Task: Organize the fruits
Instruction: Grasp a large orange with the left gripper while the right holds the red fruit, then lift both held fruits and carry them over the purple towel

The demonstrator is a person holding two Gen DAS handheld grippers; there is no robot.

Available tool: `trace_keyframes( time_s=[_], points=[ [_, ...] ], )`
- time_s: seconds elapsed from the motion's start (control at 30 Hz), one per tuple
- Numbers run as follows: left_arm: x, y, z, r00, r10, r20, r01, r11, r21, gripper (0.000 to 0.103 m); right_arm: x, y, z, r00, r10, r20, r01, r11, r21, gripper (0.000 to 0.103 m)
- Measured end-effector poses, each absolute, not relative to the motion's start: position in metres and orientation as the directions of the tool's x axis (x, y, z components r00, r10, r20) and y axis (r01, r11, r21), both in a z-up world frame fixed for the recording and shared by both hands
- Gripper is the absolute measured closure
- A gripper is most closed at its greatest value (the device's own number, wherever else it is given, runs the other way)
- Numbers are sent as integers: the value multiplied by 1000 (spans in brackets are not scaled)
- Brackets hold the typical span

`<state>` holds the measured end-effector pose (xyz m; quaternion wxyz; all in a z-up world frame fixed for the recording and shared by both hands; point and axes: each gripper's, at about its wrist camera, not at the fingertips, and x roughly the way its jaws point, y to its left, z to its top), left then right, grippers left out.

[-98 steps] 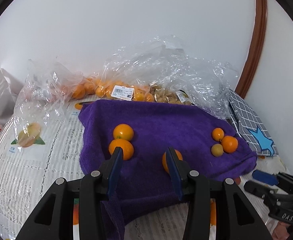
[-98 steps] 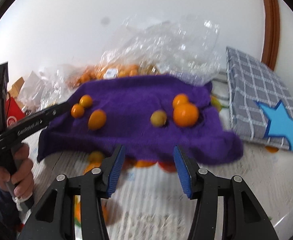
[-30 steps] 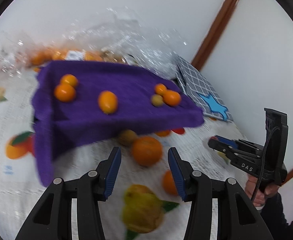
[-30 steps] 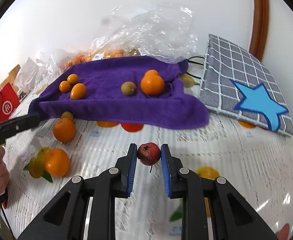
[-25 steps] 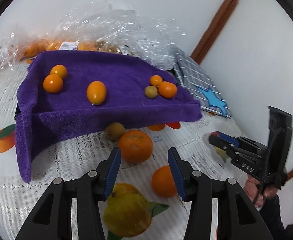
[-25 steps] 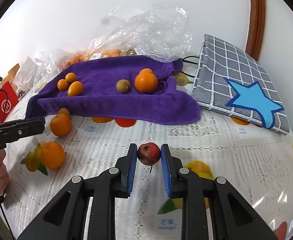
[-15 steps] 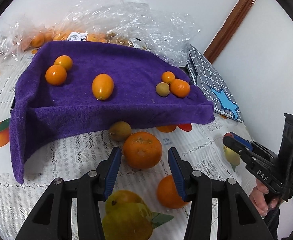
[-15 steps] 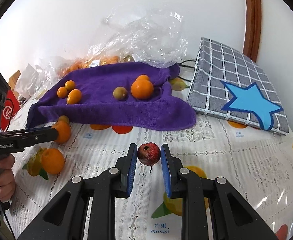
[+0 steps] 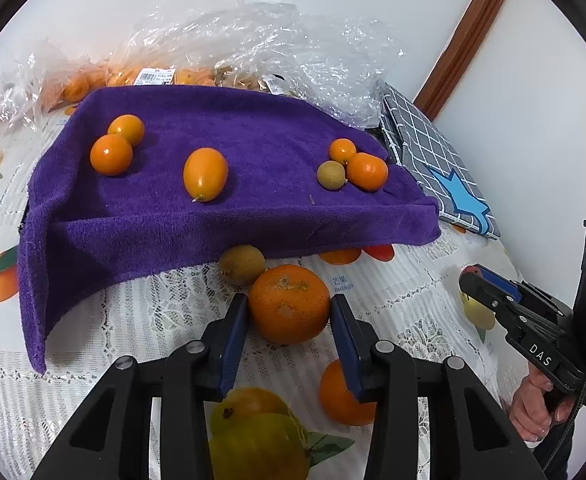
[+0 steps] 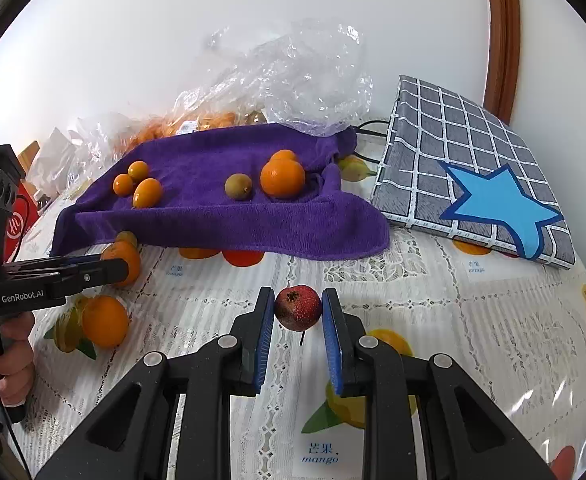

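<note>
A large orange (image 9: 289,304) sits on the white lace tablecloth, just in front of the purple towel (image 9: 253,128). My left gripper (image 9: 289,312) is closing on it, and both blue pads touch its sides. A small brownish fruit (image 9: 242,265) rests right behind the orange, and a second orange (image 9: 345,396) lies under the right finger. My right gripper (image 10: 297,312) is shut on a small dark red fruit (image 10: 297,309), held above the cloth. The towel (image 10: 213,216) carries several small oranges and one greenish-brown fruit (image 10: 238,186). The left gripper (image 10: 105,268) also shows at the left of the right wrist view.
Crumpled clear plastic bags (image 9: 253,40) with more fruit lie behind the towel against the wall. A grey checked pouch with a blue star (image 10: 473,184) lies to the right. A red box (image 10: 17,220) stands at the far left. A hand (image 9: 533,412) holds the right gripper.
My left gripper has come forward and down onto the large orange, and its jaws have narrowed around it. The right gripper has stayed put, still holding the red fruit.
</note>
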<state>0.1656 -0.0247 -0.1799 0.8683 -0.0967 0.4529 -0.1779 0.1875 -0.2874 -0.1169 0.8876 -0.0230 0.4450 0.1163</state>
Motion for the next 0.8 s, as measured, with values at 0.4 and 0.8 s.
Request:
trace_keyframes(
  time_s=[0.4, 0.8],
  points=[
    [151, -4, -155, 631, -414, -656, 209, 905, -370, 64, 179, -277, -100, 590, 187, -786, -232, 971, 57, 79],
    [145, 16, -143, 702, -389, -597, 165, 904, -395, 64, 176, -273, -97, 580, 221, -784, -225, 969, 106, 79]
  ],
)
